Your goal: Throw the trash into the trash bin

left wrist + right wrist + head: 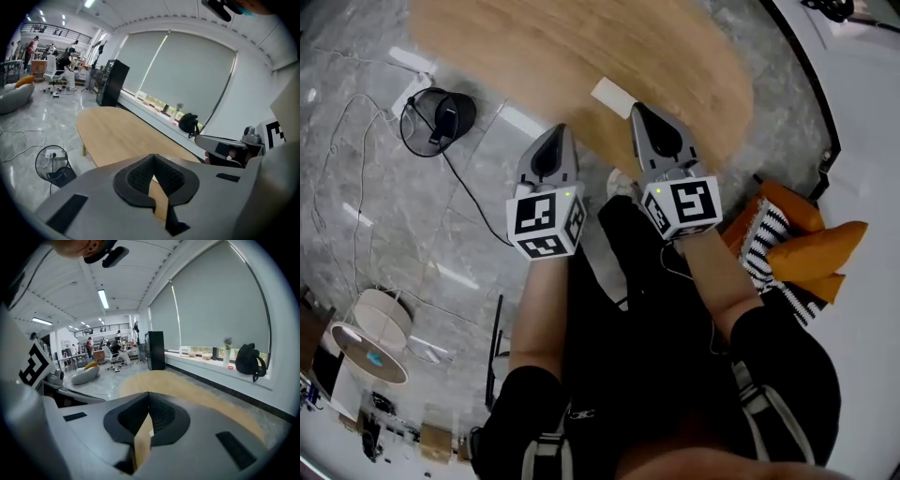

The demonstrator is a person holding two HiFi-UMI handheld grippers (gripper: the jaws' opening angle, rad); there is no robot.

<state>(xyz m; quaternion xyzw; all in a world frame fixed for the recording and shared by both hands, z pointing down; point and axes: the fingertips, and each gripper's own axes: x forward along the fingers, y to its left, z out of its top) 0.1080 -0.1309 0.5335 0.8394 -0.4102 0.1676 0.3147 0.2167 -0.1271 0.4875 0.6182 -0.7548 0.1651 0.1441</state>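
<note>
A white flat piece [612, 97] lies near the front edge of the oval wooden table [534, 47]. My right gripper [641, 112] is shut, its tips just right of that piece and over the table edge. My left gripper [555, 133] is also shut with nothing in it, hanging lower left of the piece, at the table's edge. A black wire-rimmed bin [442, 116] stands on the grey floor to the left, also visible as the bin [51, 163]. In the gripper views the left gripper [153, 158] and the right gripper [149, 394] both point along the table.
Cables and a white power strip [414, 89] lie on the floor by the bin. Orange cushions [811, 248] and a striped cloth sit at the right. A round white stool [370, 333] stands lower left. A black backpack [248, 361] rests on the window sill.
</note>
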